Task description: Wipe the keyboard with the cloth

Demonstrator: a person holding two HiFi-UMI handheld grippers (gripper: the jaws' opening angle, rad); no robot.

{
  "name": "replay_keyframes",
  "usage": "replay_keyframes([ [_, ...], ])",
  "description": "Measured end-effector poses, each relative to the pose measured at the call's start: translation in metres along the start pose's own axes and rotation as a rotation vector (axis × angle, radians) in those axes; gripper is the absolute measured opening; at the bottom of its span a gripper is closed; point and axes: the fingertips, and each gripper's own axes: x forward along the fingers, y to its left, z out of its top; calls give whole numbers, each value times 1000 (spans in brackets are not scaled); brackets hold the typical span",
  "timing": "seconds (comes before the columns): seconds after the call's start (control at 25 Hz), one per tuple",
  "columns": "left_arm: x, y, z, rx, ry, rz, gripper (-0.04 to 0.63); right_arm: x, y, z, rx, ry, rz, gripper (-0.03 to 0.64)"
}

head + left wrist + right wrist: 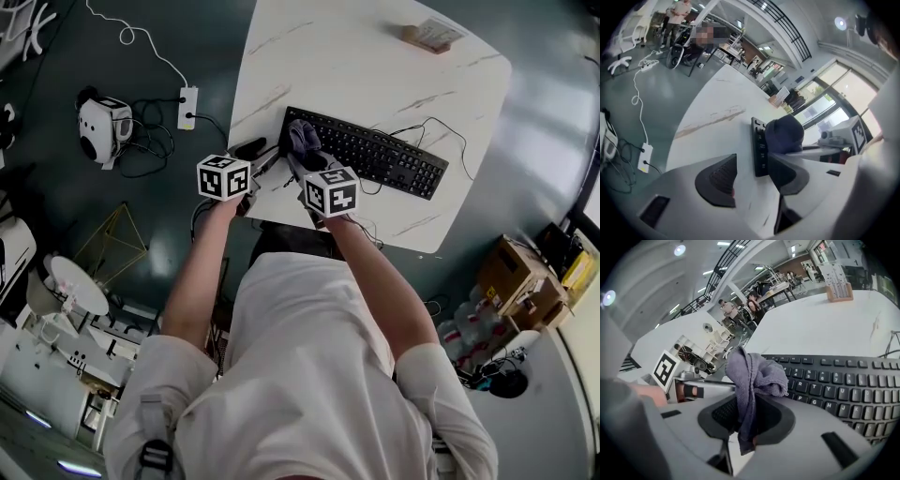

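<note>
– Status?
– My right gripper [750,425] is clamped on the cloth [752,376], bunched over the keyboard [843,385]'s nine-o'clock end. My left gripper [752,180]: jaws apart, gripping nothing.
– Technique?
– I judge: flatten the wad, sweep toward three o'clock, row by row; left steadies the frame.

cloth [302,139] over left end of keyboard [384,157]

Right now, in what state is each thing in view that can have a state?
left tool, jaws apart, pressing on nothing
right tool, shut on the cloth
cloth, bunched, clamped, at the keyboard's left end
keyboard, flat on the table, keys up
</note>
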Motion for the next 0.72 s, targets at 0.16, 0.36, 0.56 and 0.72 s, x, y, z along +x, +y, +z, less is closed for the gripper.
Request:
replay_keyframes([
  [0.16, -9, 8, 2, 64, 18, 74, 212, 18, 18, 2, 33, 41, 74, 97],
  [0.36, -22, 17, 7, 36, -31, 85, 185, 27, 29, 15, -21, 67, 135, 97],
  [0.56, -2, 2, 4, 147, 45, 36, 186, 18, 4, 20, 31, 73, 100, 97],
  [0.72, 9, -4, 4, 183, 87, 26, 216, 3, -11, 19, 45, 52, 64, 96],
])
